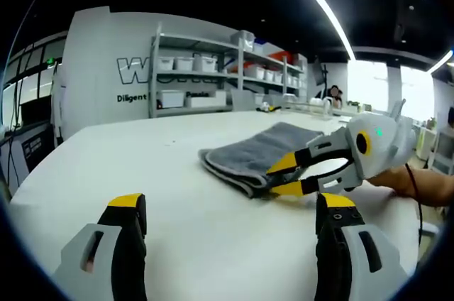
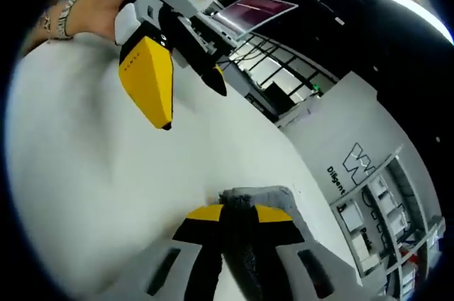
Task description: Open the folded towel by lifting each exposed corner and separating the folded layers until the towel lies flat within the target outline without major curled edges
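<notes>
The grey folded towel (image 1: 259, 150) lies on the white table (image 1: 120, 166), right of centre in the left gripper view. My right gripper (image 1: 275, 180) reaches in from the right, and its yellow tips pinch the towel's near corner at table level. In the right gripper view that gripper (image 2: 240, 210) is shut, with a grey towel (image 2: 245, 251) layer squeezed between its fingers. My left gripper (image 1: 230, 205) is open and holds nothing, hovering over bare table short of the towel. It also hangs above the table in the right gripper view (image 2: 194, 109).
A hand (image 2: 92, 6) holds the left gripper, and another hand (image 1: 429, 184) rests at the table's right edge. Metal shelves with white bins (image 1: 206, 74) stand beyond the far edge. Bare tabletop stretches left of the towel.
</notes>
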